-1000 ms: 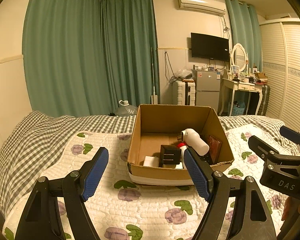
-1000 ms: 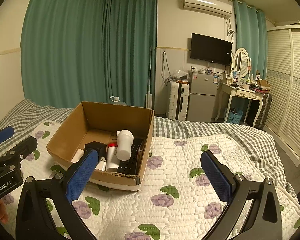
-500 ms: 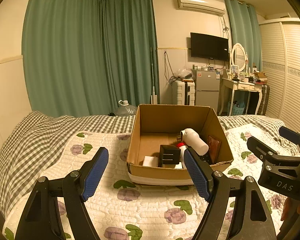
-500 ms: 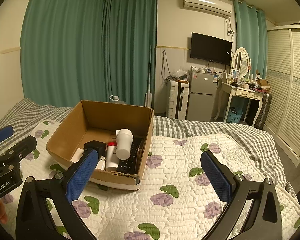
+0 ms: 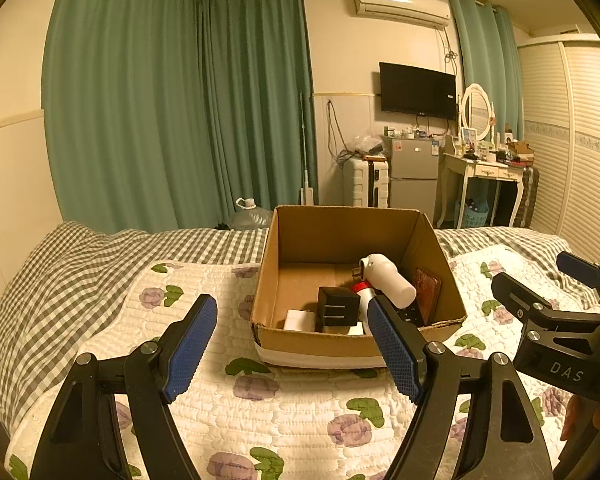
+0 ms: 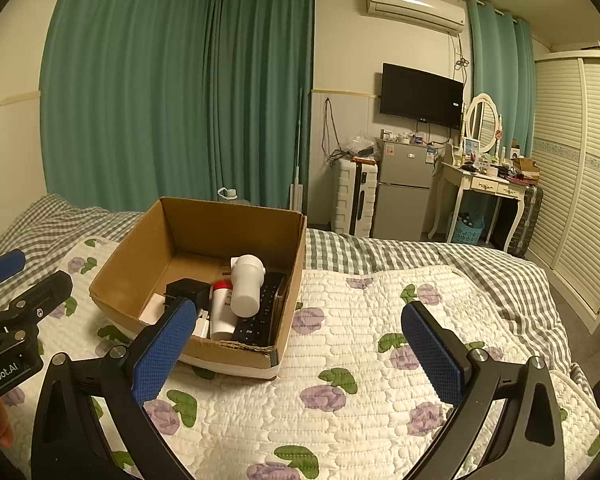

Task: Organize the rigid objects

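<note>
The left tongs (image 5: pixel 292 344) are hovering low over the flowered quilt (image 5: pixel 300 408) with their blue pads standing wide apart and gripping nothing. Just ahead of them the cardboard box (image 5: pixel 360 346) is sitting on the bed, and every rigid object I can see is lying inside it: a white block (image 5: pixel 299 320) in the near left corner, a black cube (image 5: pixel 337 306) beside it, a red-and-white bottle (image 6: pixel 222 312), a white bottle (image 5: pixel 388 280) resting slantwise across the pile, a black remote (image 6: pixel 260 312) underneath, and a brown wallet-like thing (image 5: pixel 427 294) leaning on the right wall. To the right, the right tongs (image 6: pixel 296 350) are hanging over bare quilt, also spread and empty.

With everything boxed and nothing loose on the quilt, this is fitting either a finished gathering or a box waiting to be unpacked. Any reach inside is going to want a descent from above, clear of the cardboard rim, taking the top-lying white bottle across its body.

The near wall is hiding the box floor, and the small part behind the white bottle is too dim to name.
</note>
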